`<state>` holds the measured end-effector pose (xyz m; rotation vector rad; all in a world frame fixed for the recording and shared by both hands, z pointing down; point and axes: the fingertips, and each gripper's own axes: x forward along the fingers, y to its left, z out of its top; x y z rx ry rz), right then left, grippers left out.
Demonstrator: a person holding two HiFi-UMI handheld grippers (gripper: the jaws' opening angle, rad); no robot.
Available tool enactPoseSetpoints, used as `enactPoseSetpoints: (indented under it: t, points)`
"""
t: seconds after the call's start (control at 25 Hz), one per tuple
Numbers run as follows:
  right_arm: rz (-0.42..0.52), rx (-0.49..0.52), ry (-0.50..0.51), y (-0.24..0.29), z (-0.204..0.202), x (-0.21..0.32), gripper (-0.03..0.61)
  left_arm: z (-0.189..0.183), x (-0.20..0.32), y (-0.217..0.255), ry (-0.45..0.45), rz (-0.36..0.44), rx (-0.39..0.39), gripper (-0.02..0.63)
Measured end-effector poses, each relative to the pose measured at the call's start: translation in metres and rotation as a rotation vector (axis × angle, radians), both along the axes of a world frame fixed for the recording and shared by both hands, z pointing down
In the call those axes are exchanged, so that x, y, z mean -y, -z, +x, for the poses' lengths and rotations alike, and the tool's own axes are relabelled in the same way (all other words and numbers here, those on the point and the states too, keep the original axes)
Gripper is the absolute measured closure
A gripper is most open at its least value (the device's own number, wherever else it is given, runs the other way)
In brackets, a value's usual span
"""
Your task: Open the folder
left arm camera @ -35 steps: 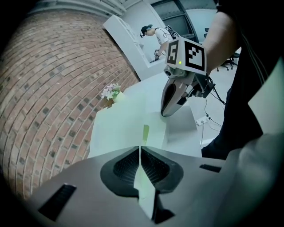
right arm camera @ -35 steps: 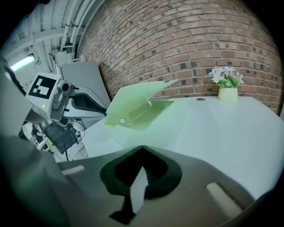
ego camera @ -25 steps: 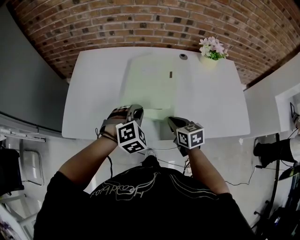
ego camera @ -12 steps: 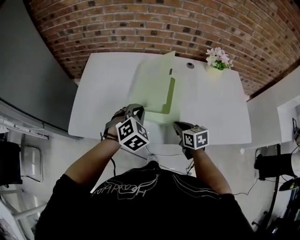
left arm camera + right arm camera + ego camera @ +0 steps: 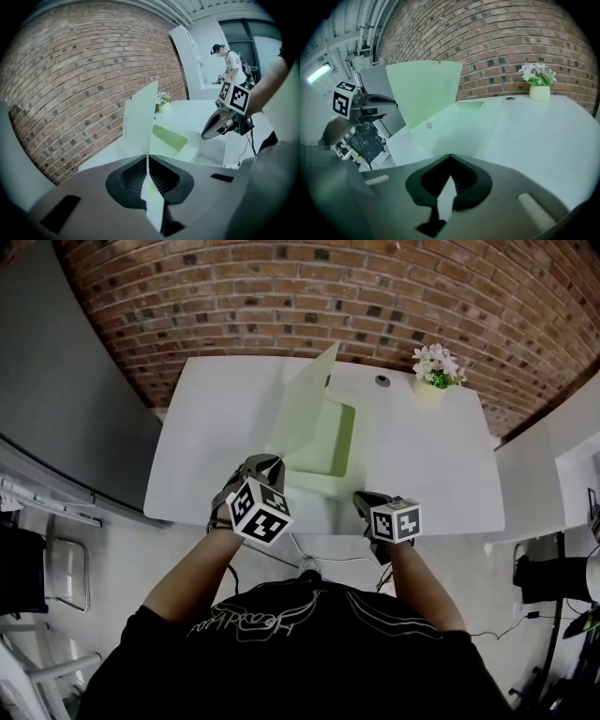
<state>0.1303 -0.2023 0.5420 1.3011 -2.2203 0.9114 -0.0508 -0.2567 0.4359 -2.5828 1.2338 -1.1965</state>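
Folder [image 5: 330, 444] lies mid-desk [image 5: 206, 427], hinge along 12–6 on its 9 o'clock side. Cover [image 5: 305, 404] is stood up, its near corner pinched by left gripper [image 5: 270, 465] fingers. Right gripper [image 5: 367, 504] is shut, empty, at 5 o'clock.

in the head view the left gripper [image 5: 276, 465] and the right gripper [image 5: 362, 499] cover their own jaws from us with their bodies. the raised cover of the folder [image 5: 305, 407] hides the table [image 5: 206, 427] behind it, and the dark round thing [image 5: 382, 381] near the upper right is too small for us to name.
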Motion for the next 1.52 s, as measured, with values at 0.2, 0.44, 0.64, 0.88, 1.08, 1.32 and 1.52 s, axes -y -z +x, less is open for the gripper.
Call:
enactPoseSetpoints:
  t: [0.2, 0.44, 0.64, 0.88, 1.08, 1.32, 1.52]
  points:
    - [-0.015, -0.025, -0.002, -0.002, 0.007, -0.002, 0.578, -0.01, 0.001, 0.003, 0.037, 0.024, -0.022, 0.597]
    - [-0.006, -0.056, 0.006, -0.003, 0.011, -0.003, 0.578, -0.021, 0.0, 0.001, 0.082, 0.006, -0.091, 0.597]
    - [-0.007, -0.056, 0.008, -0.002, 0.01, -0.003, 0.578, -0.034, 0.002, 0.003, 0.133, -0.026, -0.168, 0.597]
    - [-0.013, -0.06, 0.007, -0.003, 0.01, -0.004, 0.577, -0.046, 0.005, 0.005, 0.194, -0.057, -0.277, 0.597]
    - [-0.006, -0.057, 0.01, 0.001, 0.008, -0.002, 0.577, -0.056, 0.009, 0.003, 0.233, -0.065, -0.317, 0.597]
    - [-0.017, -0.062, 0.007, -0.003, 0.01, -0.004, 0.578, -0.074, 0.011, -0.001, 0.304, -0.07, -0.346, 0.597]
    - [-0.016, -0.062, 0.01, -0.004, 0.01, -0.004, 0.578, -0.088, 0.013, -0.008, 0.338, -0.07, -0.369, 0.597]
